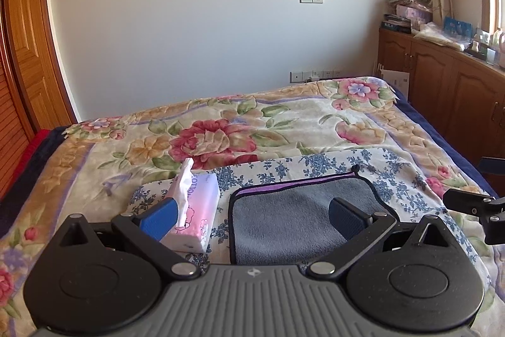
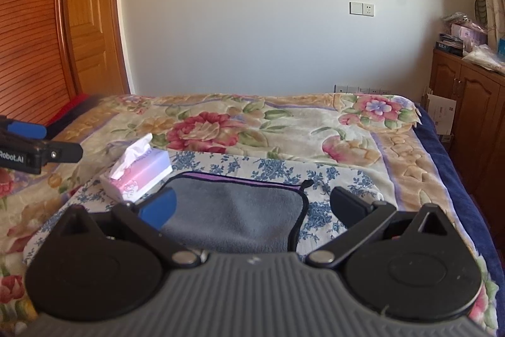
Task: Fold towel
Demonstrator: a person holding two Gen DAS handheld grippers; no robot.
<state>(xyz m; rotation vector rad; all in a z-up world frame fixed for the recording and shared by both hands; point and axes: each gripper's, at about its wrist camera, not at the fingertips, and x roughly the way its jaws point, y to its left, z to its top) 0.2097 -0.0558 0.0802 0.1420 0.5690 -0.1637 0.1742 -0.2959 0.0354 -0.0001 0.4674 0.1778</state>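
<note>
A grey towel (image 1: 293,217) with a black hem and a purple underside lies folded on a blue-flowered cloth (image 1: 394,169) on the bed. It also shows in the right wrist view (image 2: 240,210). My left gripper (image 1: 252,215) is open and empty, held above the towel's near edge. My right gripper (image 2: 252,206) is open and empty, also above the towel's near part. Neither touches the towel. The right gripper's tip shows at the right edge of the left wrist view (image 1: 473,204).
A pink tissue box (image 1: 195,210) stands left of the towel, close to my left finger; it shows in the right wrist view too (image 2: 139,176). The floral blanket (image 1: 221,135) covers the bed. Wooden cabinets (image 1: 442,78) with clutter stand right, a wooden door (image 2: 88,21) left.
</note>
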